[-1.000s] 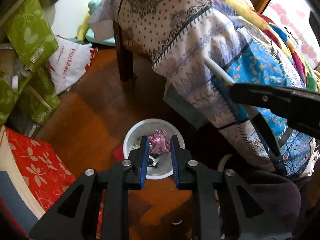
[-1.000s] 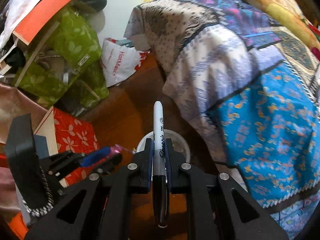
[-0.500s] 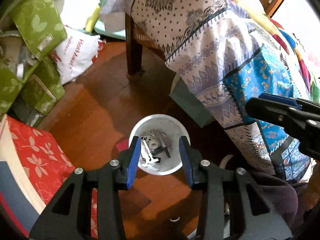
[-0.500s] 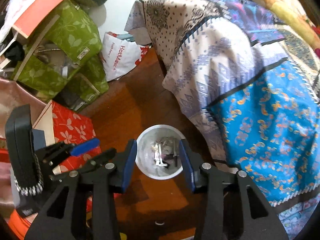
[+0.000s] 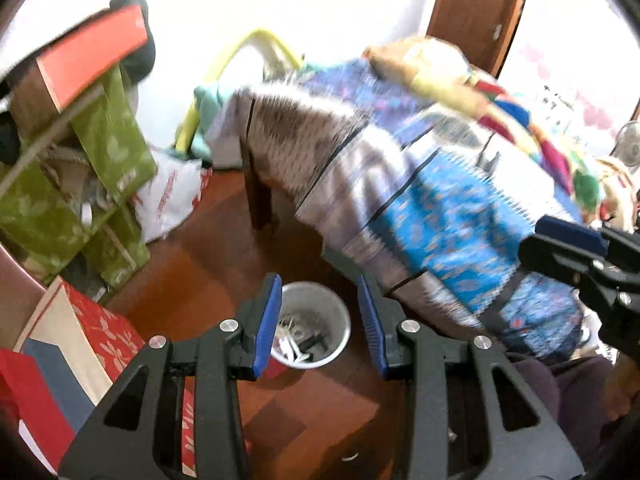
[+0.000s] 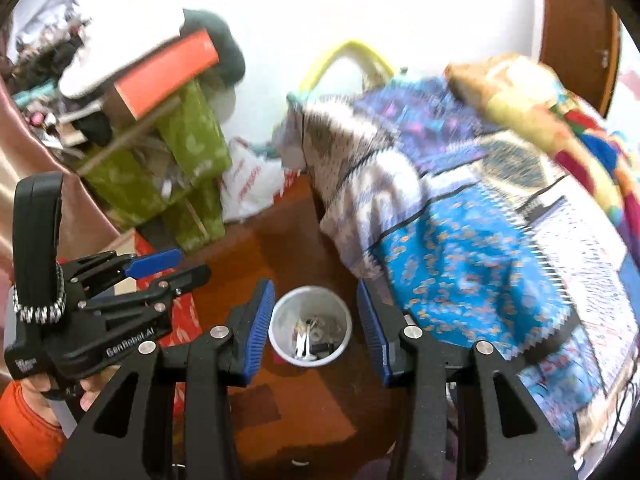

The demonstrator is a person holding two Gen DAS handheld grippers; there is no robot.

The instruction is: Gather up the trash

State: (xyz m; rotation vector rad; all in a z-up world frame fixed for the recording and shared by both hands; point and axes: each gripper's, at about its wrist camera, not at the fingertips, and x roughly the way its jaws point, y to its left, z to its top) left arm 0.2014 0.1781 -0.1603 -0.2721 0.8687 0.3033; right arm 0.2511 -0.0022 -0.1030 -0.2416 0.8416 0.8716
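A small white trash bin (image 5: 340,322) stands on the wooden floor below both grippers, with several pieces of trash inside; it also shows in the right wrist view (image 6: 282,312). My left gripper (image 5: 320,324) is open and empty, high above the bin. My right gripper (image 6: 314,330) is open and empty, also above the bin. The left gripper appears at the left of the right wrist view (image 6: 160,270), and the right gripper at the right edge of the left wrist view (image 5: 560,246).
A table draped in a patterned blue and white cloth (image 5: 420,200) stands right of the bin, its leg (image 5: 256,196) on the floor. Green bags (image 5: 92,184), a white plastic bag (image 5: 168,196) and a red floral box (image 5: 92,332) crowd the left.
Both grippers opened: the pink wrapper left my left one and the marker my right one, and both lie in the bin. Both grippers have since risen and tilted up.
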